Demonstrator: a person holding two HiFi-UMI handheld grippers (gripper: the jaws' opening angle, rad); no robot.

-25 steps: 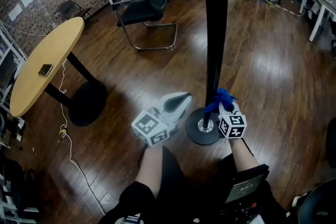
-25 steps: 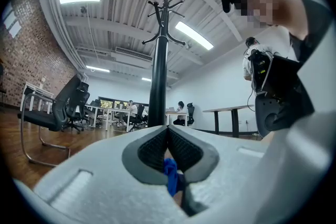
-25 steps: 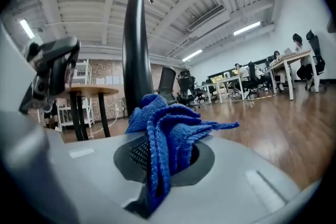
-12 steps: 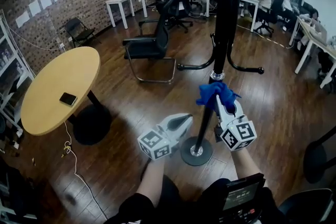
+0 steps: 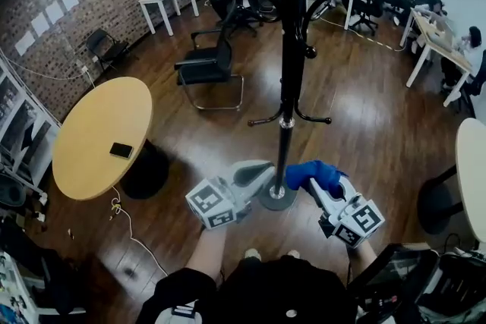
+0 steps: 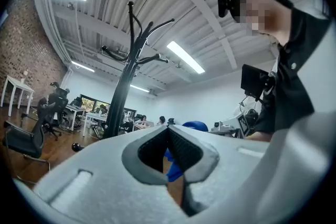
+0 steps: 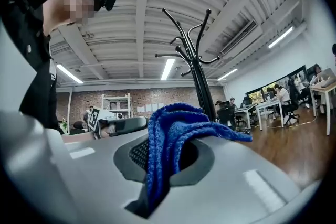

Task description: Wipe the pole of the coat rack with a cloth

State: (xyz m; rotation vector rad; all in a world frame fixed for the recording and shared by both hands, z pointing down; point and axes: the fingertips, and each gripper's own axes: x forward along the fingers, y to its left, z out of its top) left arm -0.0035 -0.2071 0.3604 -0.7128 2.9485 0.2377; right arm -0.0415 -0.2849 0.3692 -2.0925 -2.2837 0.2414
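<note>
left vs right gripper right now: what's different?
Load: the right gripper is shut on the blue cloth; the left gripper is shut with nothing between its jaws.
Side: the left gripper sits left of the coat rack pole, the right gripper right of it.
Shared: both are low, near the rack's base, pointing toward the pole.

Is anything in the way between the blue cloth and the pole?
Nothing visible. The blue cloth, clamped in the right gripper, hangs just right of the pole low down; the left gripper is on its other side.
</note>
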